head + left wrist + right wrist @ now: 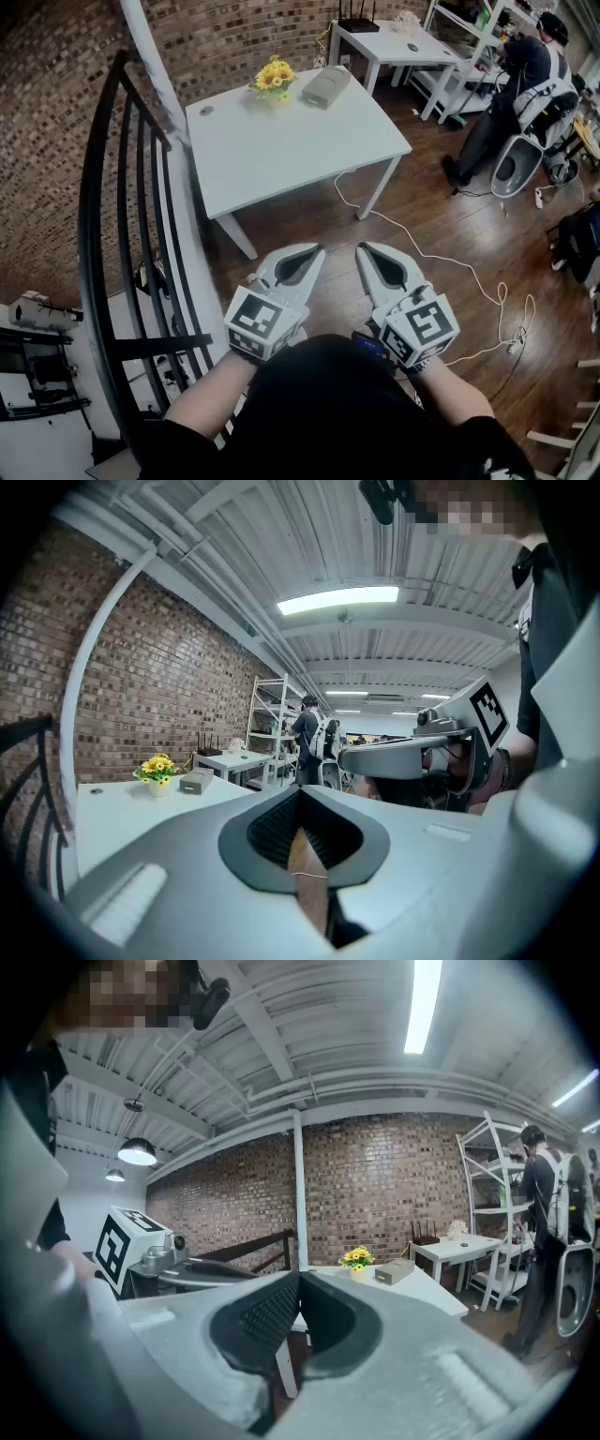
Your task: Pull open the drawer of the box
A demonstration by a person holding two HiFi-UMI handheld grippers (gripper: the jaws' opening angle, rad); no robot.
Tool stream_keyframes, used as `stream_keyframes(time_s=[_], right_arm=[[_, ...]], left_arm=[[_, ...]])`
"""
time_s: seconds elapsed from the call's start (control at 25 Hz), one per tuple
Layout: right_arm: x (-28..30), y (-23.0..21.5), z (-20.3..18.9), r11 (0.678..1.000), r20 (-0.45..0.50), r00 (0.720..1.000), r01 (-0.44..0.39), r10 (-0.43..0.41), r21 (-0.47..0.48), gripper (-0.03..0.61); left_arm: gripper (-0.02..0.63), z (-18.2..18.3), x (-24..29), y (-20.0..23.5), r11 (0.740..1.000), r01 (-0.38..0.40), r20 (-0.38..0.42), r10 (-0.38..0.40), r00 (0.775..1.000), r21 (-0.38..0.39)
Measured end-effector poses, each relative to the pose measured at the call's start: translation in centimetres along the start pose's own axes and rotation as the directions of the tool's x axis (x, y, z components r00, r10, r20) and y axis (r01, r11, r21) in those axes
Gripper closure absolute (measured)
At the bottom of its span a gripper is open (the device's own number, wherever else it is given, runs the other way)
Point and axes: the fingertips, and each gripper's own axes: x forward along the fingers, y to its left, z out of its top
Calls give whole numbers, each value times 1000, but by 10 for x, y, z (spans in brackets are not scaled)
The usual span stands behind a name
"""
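Box (pixel 326 87) on white counter (pixel 281 141), beside potted yellow flowers (pixel 274 77)
It sits at the counter's far edge; left gripper (pixel 317 248) and right gripper (pixel 361 247) hover off the counter's near side, jaws closed together, holding nothing.

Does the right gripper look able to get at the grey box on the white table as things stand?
Probably not yet. The right gripper is held back over the floor, short of the table, and the box sits at its far side. Nothing blocks the way.
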Motion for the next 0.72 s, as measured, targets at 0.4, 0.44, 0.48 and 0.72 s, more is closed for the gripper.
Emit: stream_keyframes(time_s=[0.4, 0.44, 0.48, 0.72], right_arm=[[70, -10, 16, 1000, -13, 1000, -8, 8, -7, 589], [76, -13, 17, 1000, -15, 1000, -13, 13, -7, 589], [82, -16, 17, 1000, -18, 1000, -19, 19, -7, 589], [113, -48, 16, 998, -19, 998, -61, 61, 0, 589]], left_arm=[[595, 8, 10, 66, 1000, -18, -1, 18, 1000, -21], [595, 8, 13, 72, 999, -22, -3, 22, 1000, -25], [596, 8, 17, 77, 999, -26, -6, 26, 1000, -28], [595, 9, 56, 104, 998, -57, -22, 56, 998, -29]])
